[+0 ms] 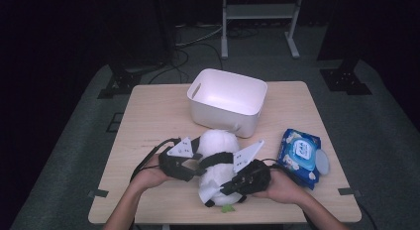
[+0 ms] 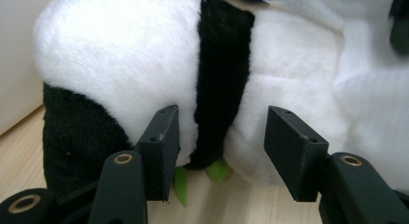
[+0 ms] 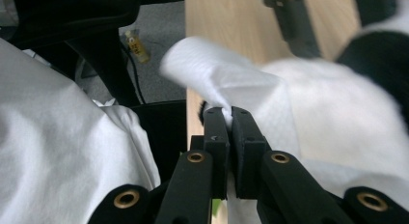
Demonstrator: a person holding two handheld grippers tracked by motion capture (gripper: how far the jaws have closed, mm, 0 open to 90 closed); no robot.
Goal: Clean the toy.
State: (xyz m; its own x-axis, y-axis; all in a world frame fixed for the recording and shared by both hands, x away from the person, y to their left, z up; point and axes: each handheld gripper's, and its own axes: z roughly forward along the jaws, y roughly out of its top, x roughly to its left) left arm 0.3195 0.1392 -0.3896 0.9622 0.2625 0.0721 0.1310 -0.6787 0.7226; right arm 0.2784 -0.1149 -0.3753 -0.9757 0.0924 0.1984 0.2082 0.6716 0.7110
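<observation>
Dark surroundings frame a pale wooden desk (image 1: 148,116) standing on grey carpet, with a person's two forearms coming in over its near edge. At the near middle of the desk, the right gripper (image 3: 229,119) has its jaws pressed together on a fold of thin white cloth or wipe (image 3: 217,77), pinching it right at the tips; the sheet bulges out beyond the jaws and lies against the fluffy black-and-white panda plush toy (image 1: 218,165). In the high view this right gripper (image 1: 225,187) sits at the toy's near right side, held in the right hand (image 1: 282,188). The left gripper (image 2: 219,139) has its jaws spread partway, one on either side of a black fur band on the toy's body; whether the pads actually press the fur I cannot tell. Small green felt leaves (image 2: 202,178) poke out from under the toy between those jaws. The left hand (image 1: 148,176) holds that gripper at the toy's left side. Just beyond the toy stands a white rectangular plastic bin (image 1: 252,98) with a cut-out handle, its near wall close to the toy. Right of the right hand lies a blue pack of wet wipes (image 1: 299,153) with a pale lid flap.
</observation>
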